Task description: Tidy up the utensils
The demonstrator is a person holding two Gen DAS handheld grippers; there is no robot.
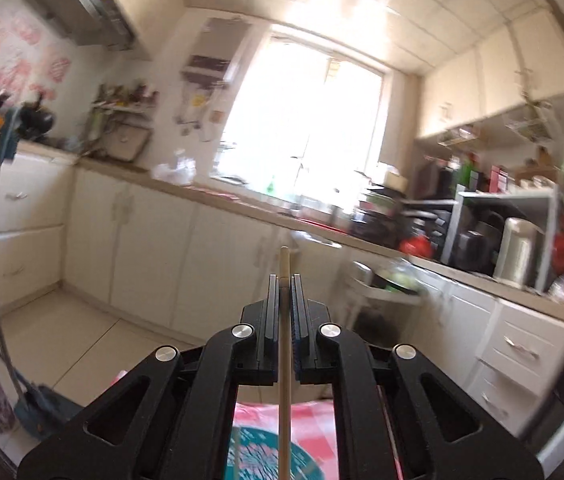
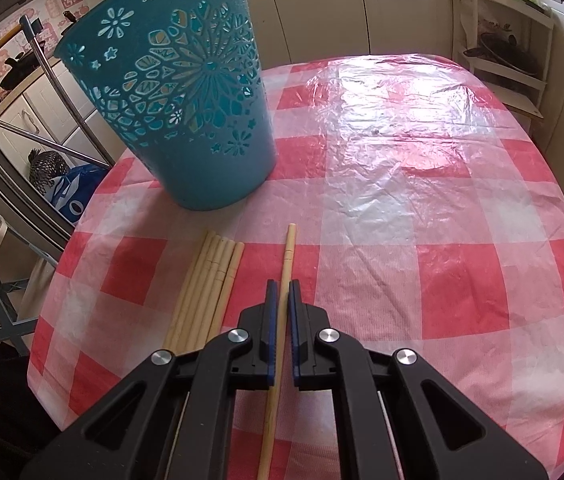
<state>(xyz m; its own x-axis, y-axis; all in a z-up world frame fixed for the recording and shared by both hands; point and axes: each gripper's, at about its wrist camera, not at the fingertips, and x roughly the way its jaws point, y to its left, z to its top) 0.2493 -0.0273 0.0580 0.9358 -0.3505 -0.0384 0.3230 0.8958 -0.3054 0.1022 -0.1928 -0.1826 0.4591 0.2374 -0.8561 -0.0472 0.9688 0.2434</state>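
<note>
Left wrist: your left tongs [image 1: 284, 280] clamp one chopstick [image 1: 284, 344] | right wrist: your right tongs [image 2: 282, 286] clamp another chopstick [image 2: 287, 256] over the counter [image 2: 422, 208], beside the teal basket [image 2: 178, 96].

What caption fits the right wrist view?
Right tongs shut on one chopstick, beside loose chopsticks and teal basket.

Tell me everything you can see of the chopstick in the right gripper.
The chopstick is a pale, wood-like stick with faint grooved rings near its far end. It runs lengthwise between the right gripper's blue-padded fingers, which are closed on it, its far end sticking out ahead and the rest passing back under the gripper. It points toward the far side of the checked tablecloth, to the right of the bundle and apart from it.
</note>
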